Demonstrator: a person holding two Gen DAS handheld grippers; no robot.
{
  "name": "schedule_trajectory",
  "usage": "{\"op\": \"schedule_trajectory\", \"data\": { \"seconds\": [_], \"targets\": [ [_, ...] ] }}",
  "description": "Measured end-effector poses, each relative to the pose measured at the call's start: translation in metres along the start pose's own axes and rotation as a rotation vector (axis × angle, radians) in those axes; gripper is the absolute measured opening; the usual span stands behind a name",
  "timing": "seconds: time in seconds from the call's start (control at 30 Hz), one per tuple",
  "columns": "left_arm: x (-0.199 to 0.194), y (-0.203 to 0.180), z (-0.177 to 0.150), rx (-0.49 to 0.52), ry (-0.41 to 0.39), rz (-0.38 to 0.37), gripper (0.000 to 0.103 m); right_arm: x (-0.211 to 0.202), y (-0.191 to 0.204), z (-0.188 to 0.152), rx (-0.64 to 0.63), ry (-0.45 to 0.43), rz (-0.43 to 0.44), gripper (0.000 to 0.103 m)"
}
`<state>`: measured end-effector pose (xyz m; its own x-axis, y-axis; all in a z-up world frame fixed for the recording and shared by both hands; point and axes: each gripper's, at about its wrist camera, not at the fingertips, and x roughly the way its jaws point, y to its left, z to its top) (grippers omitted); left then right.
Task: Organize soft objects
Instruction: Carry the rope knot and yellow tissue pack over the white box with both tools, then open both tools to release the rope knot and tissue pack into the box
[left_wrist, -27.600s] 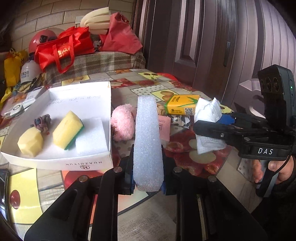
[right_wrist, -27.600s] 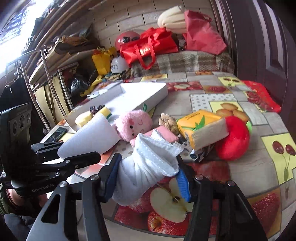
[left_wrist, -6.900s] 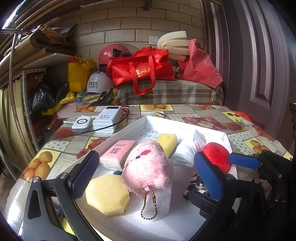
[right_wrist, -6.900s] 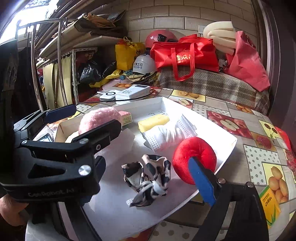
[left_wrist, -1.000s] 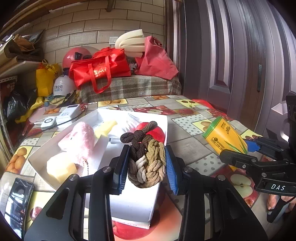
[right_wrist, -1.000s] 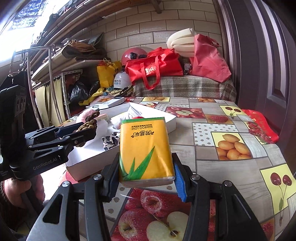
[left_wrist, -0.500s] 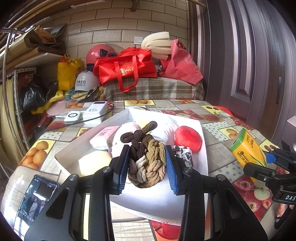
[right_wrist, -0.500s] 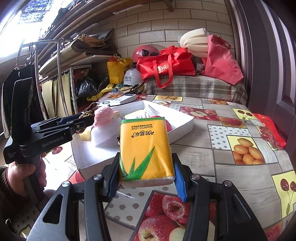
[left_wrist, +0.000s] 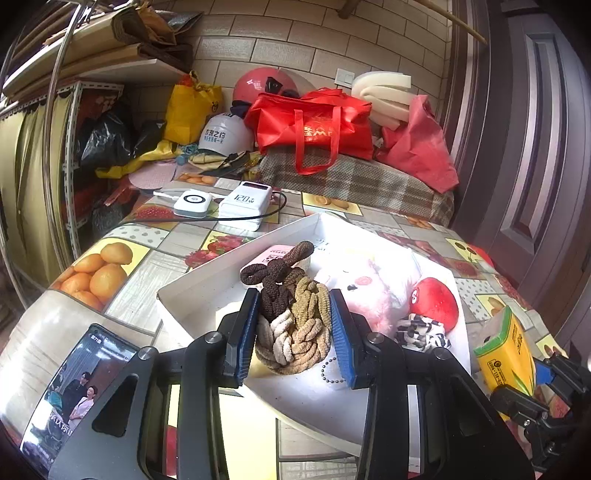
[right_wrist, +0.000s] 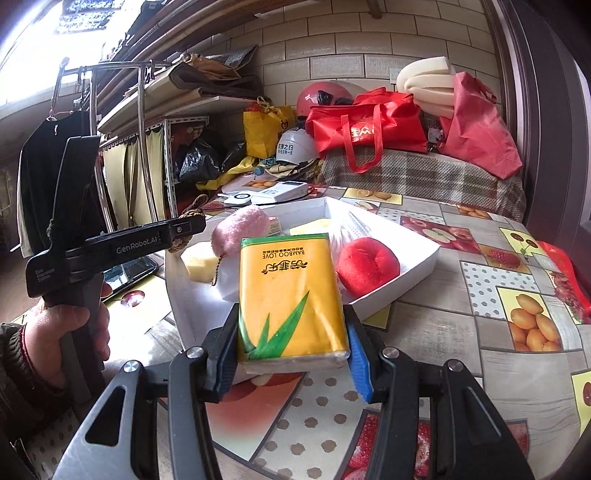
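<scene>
My left gripper (left_wrist: 293, 332) is shut on a bundle of brown, tan and cream hair ties (left_wrist: 291, 314), held over the near corner of the white tray (left_wrist: 199, 291). My right gripper (right_wrist: 291, 350) is shut on a yellow tissue pack (right_wrist: 291, 295), held just above the table at the tray's near edge; the pack also shows in the left wrist view (left_wrist: 506, 354). In the tray lie a pink plush (right_wrist: 240, 225), a red apple-shaped soft toy (right_wrist: 367, 264), a yellow sponge (right_wrist: 199, 260) and a black-and-white scrunchie (left_wrist: 421, 330).
A phone (left_wrist: 74, 391) lies on the table left of the tray. Two white power banks (left_wrist: 243, 205) with cables sit behind it. Red bags (left_wrist: 314, 125), helmets and foam are piled at the back. A metal rack (right_wrist: 147, 155) stands on the left.
My left gripper has swung left and closer over the tray with the hair ties. My right gripper has moved closer to the tray with the tissue pack.
</scene>
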<state>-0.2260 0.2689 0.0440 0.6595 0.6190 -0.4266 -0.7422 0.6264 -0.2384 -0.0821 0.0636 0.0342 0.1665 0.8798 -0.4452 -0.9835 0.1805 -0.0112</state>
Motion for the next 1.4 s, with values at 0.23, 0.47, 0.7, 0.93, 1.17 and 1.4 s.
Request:
{"op": "schedule_trajectory", "data": {
  "seconds": [0.23,0.47,0.7,0.93,1.17,1.4],
  "targets": [
    [0.014,-0.001,0.008,0.008,-0.01,0.044,0.037,0.02,0.017,0.009,-0.04,0.02,0.03,0.05],
    [0.044,-0.004,0.017,0.014,0.049,0.086,0.037,0.04,0.015,0.015,-0.015,0.071,0.039,0.05],
    [0.052,-0.021,0.016,0.09,0.068,0.081,0.037,0.058,0.007,0.021,0.043,0.1,0.027,0.05],
    [0.051,-0.026,0.017,0.115,0.056,0.08,0.037,0.057,0.01,0.024,0.031,0.059,-0.011,0.05],
    [0.041,-0.028,0.016,0.125,0.005,0.106,0.05,0.054,0.014,0.025,0.013,0.039,-0.026,0.053],
    [0.026,-0.034,0.013,0.151,-0.082,0.159,0.103,0.052,0.013,0.026,0.02,0.024,-0.044,0.103]
  ]
}}
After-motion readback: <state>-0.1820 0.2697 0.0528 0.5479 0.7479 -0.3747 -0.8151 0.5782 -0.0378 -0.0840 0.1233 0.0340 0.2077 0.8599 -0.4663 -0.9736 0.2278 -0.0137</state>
